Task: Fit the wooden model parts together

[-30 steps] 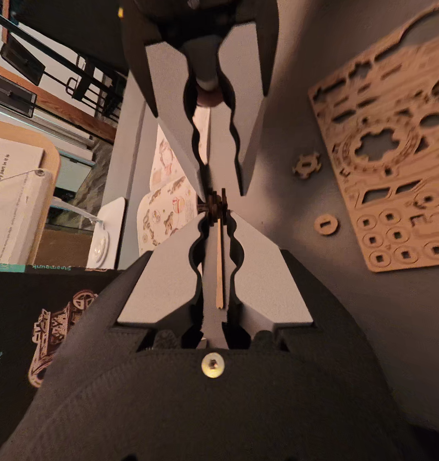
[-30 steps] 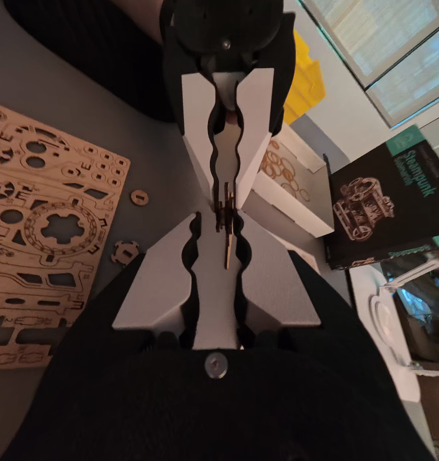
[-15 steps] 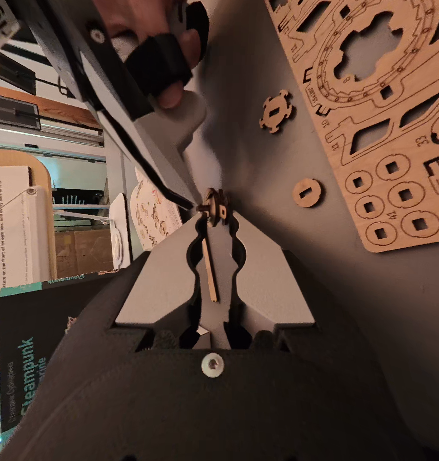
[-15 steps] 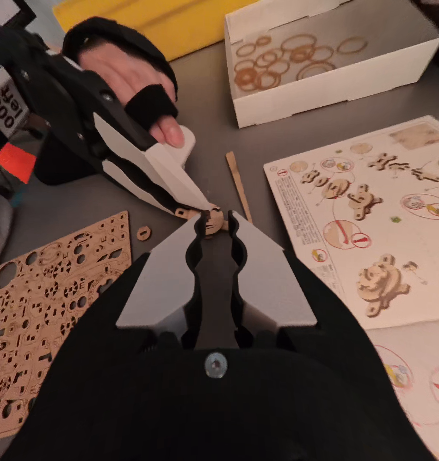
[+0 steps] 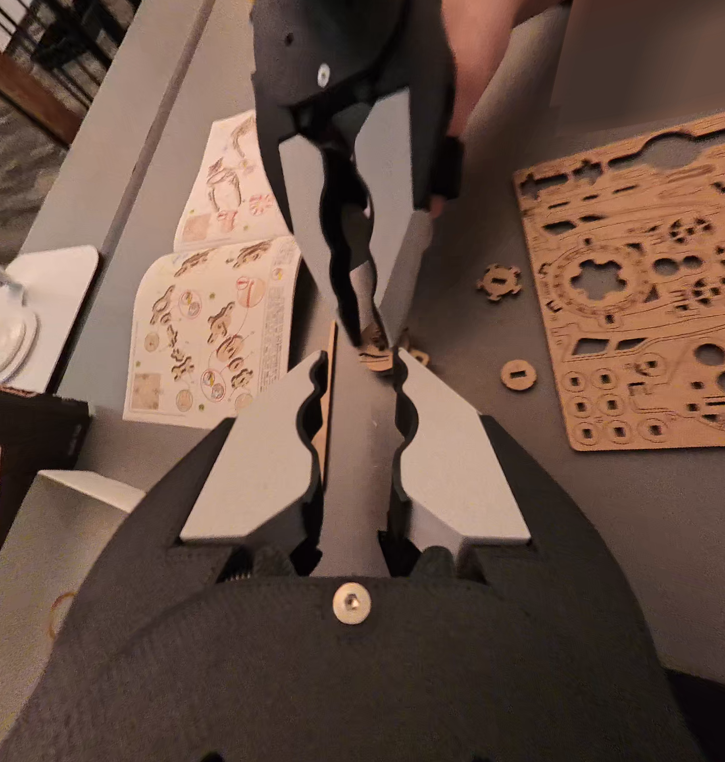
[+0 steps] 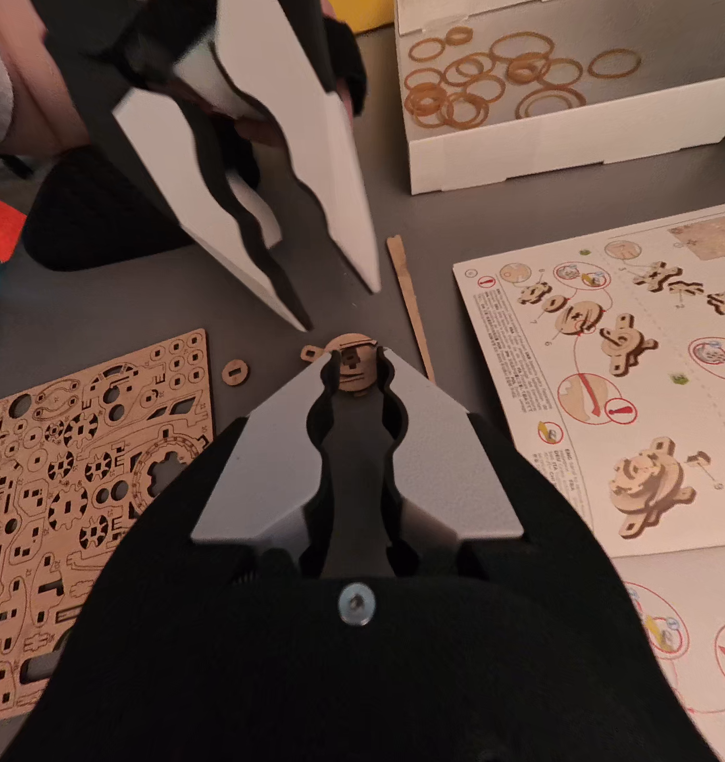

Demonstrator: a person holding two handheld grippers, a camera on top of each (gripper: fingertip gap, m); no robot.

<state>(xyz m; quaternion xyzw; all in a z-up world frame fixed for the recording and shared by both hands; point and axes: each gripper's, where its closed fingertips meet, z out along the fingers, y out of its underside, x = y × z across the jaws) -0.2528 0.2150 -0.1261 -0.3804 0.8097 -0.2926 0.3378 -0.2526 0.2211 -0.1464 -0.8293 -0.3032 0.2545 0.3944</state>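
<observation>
My right gripper (image 6: 357, 354) is shut on a small round wooden assembly (image 6: 354, 365) and holds it just above the grey table. In the left wrist view the right gripper (image 5: 373, 336) comes in from the top with the assembly (image 5: 377, 352) at its tips. My left gripper (image 5: 360, 354) is open and empty, its tips just short of the assembly. In the right wrist view the left gripper (image 6: 338, 307) points down from the top left. A thin wooden stick (image 6: 410, 309) lies loose on the table and also shows in the left wrist view (image 5: 331, 371).
A laser-cut wooden parts sheet (image 5: 641, 309) (image 6: 84, 453) lies to one side, with a loose gear piece (image 5: 498, 282) and a disc (image 5: 517, 373) (image 6: 235, 373) near it. An instruction booklet (image 6: 620, 371) (image 5: 212, 330) lies opposite. A white box (image 6: 517, 156) holds rubber bands. Only a small space, under 4 cm, lies between the two pairs of fingers.
Both grippers came down from mid-air to the table. My left gripper opened and let go of the assembly. The stick now lies on the table. My right gripper keeps the assembly.
</observation>
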